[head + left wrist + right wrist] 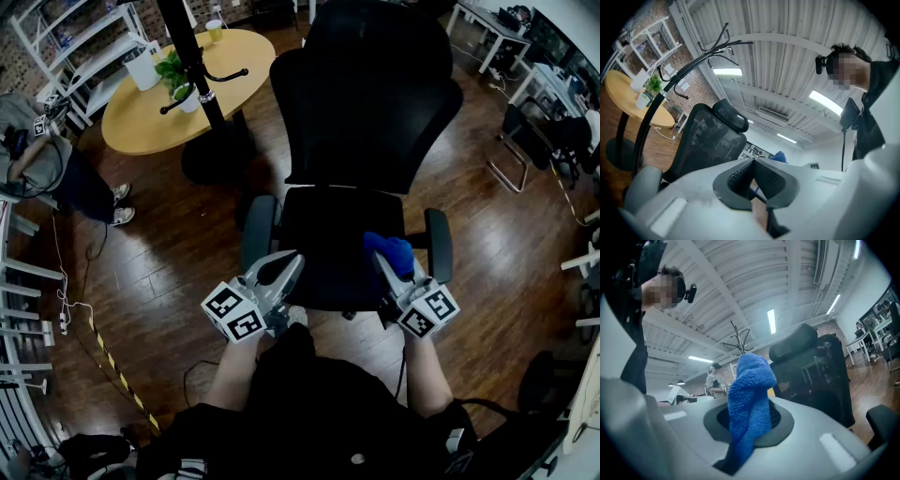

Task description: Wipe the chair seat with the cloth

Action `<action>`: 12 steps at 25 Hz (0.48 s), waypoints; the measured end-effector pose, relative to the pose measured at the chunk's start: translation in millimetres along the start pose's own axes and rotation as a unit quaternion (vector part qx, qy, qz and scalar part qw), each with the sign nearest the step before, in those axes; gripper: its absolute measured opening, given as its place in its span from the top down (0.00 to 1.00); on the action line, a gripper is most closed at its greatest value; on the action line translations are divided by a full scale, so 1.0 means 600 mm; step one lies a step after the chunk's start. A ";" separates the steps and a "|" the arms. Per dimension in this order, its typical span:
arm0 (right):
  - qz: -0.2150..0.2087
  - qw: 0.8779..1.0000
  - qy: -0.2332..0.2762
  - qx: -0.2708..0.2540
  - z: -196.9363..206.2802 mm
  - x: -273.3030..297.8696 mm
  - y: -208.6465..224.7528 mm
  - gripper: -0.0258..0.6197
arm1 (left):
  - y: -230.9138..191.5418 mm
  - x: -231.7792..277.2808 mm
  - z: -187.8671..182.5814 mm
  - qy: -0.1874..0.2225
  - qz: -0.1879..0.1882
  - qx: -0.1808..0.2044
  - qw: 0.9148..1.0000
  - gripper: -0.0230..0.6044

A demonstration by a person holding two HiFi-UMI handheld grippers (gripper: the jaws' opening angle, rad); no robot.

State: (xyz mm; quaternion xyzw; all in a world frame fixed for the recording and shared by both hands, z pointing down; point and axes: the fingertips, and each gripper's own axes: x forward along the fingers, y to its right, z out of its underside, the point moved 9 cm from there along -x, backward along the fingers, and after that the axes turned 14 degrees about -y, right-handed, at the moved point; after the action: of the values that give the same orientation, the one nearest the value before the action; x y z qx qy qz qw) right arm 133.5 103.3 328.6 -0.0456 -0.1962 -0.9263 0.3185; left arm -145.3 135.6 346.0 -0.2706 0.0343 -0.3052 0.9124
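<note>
One cloth [750,394], blue, clamped in right gripper [382,265] fingers, left gripper [753,165] fingers pressed together, empty.

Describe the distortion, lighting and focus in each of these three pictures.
Head view: the fisheye lens curves the room's edges, and the black chair seat shows little detail. Left gripper view: round black vignette, bright ceiling lights, and the left hand-held gripper slightly soft up close. Right gripper view: same vignette, and the blue cloth keeps its sharp texture.
</note>
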 end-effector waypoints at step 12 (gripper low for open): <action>0.062 0.991 -0.111 0.034 0.055 0.295 0.223 0.90 | -0.162 0.085 -0.036 -0.044 0.021 -0.064 0.997 0.98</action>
State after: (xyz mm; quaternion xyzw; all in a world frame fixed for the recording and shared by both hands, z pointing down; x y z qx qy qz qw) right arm 72.9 -81.4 440.7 -0.1492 -0.2588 -0.8866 0.3532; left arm -161.0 31.2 382.7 -0.3410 0.0193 -0.2712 0.8999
